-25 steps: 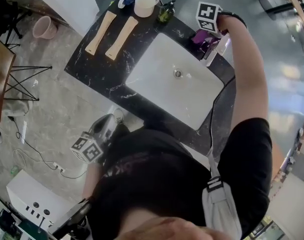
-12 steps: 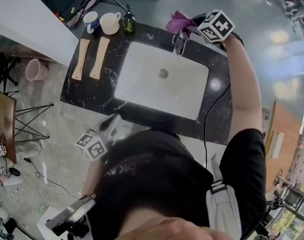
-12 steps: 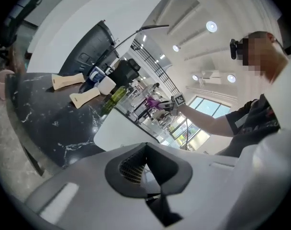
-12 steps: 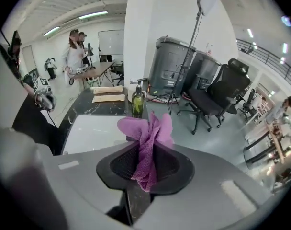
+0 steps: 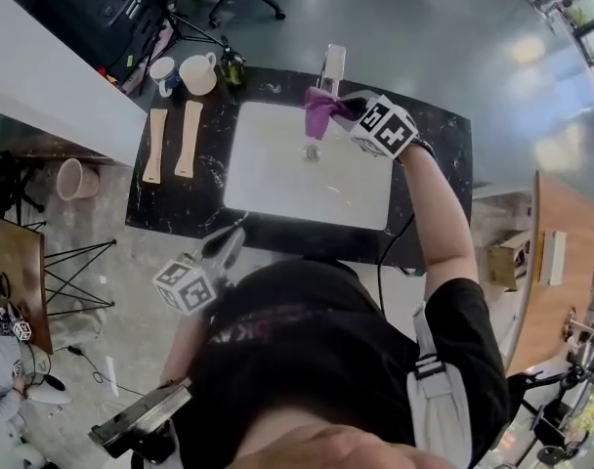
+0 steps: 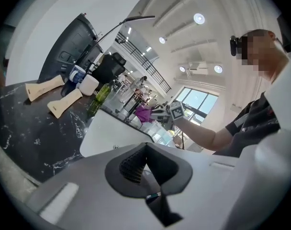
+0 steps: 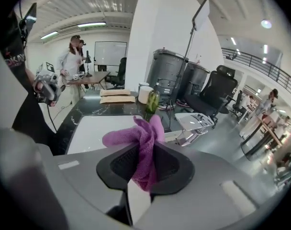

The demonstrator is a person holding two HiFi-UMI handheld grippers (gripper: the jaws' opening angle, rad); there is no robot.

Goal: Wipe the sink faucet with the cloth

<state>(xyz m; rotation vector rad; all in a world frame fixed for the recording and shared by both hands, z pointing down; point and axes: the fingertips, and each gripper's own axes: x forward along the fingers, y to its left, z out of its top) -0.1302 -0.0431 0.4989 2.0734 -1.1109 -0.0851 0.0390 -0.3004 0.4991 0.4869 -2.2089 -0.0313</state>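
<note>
The chrome faucet (image 5: 331, 66) stands at the far edge of the white sink (image 5: 277, 179). My right gripper (image 5: 344, 106) is shut on the purple cloth (image 5: 320, 111), which hangs over the back of the basin just in front of the faucet, apart from it. In the right gripper view the cloth (image 7: 143, 140) bunches up between the jaws, with the faucet (image 7: 195, 123) beyond on the right. My left gripper (image 5: 229, 243) hovers at the counter's near edge, close to my body, jaws together and nothing in them. In the left gripper view the cloth (image 6: 144, 113) shows far off.
On the black marble counter (image 5: 180, 203) left of the sink lie two wooden pieces (image 5: 172, 143). Behind them stand two mugs (image 5: 197, 73) and a green bottle (image 5: 236, 66). A pink bucket (image 5: 74, 179) sits on the floor at the left.
My right gripper has come off the faucet with the cloth and now holds it over the basin. My left gripper has risen a little. The head view has swung round.
</note>
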